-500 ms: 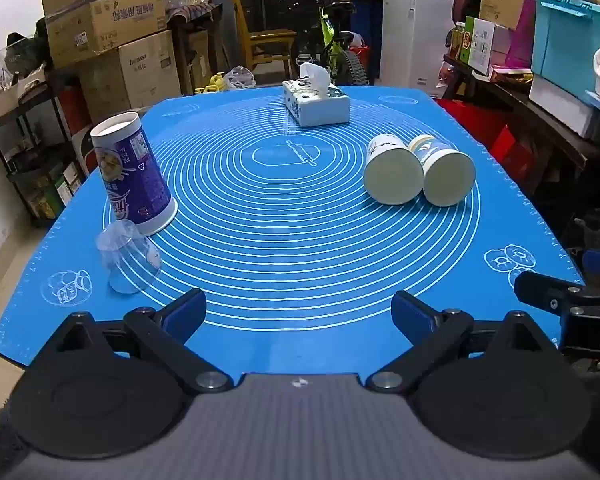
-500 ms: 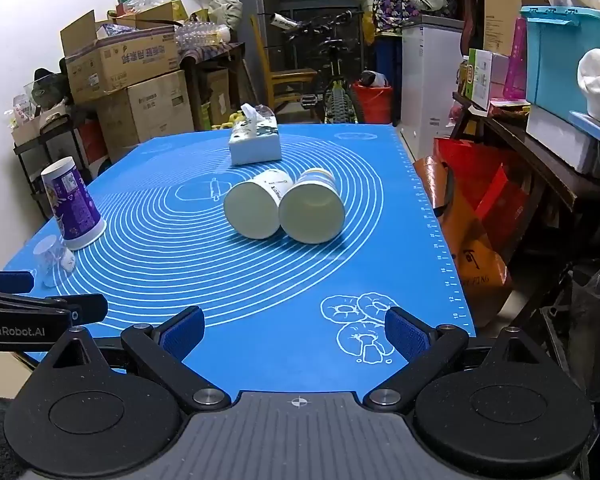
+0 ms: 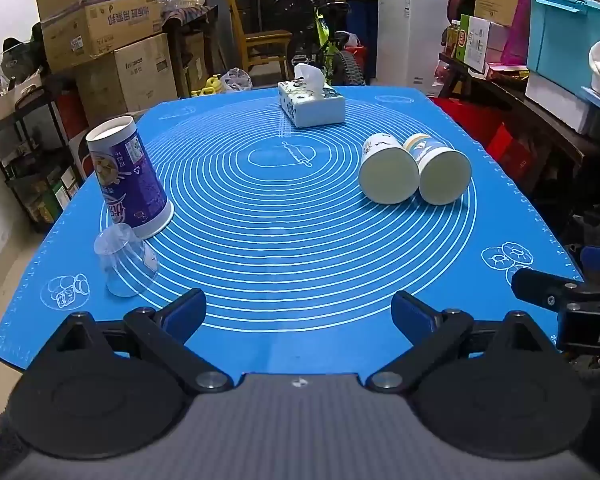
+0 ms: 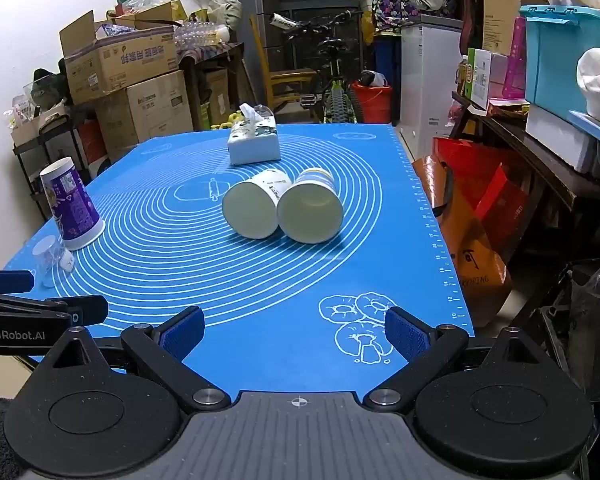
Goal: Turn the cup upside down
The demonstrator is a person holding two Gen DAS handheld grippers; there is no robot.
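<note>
Cups: two paper cups [image 4: 284, 208] lie on their sides, touching, right of the mat's [image 3: 300, 240] centre, exactly as half a second ago; at the left edge a purple cup [image 3: 130, 184] and a clear plastic cup [image 3: 126, 262] already stand inverted. Nothing has shifted, so flipping is not begun. Left gripper [image 3: 298, 314] and right gripper [image 4: 294, 330] hover wide and empty over the near edge, with bare mat between them and the cups.

Matt paper cups [image 3: 388, 174] lie on a smooth, slightly glossy blue mat [image 3: 300, 248].
</note>
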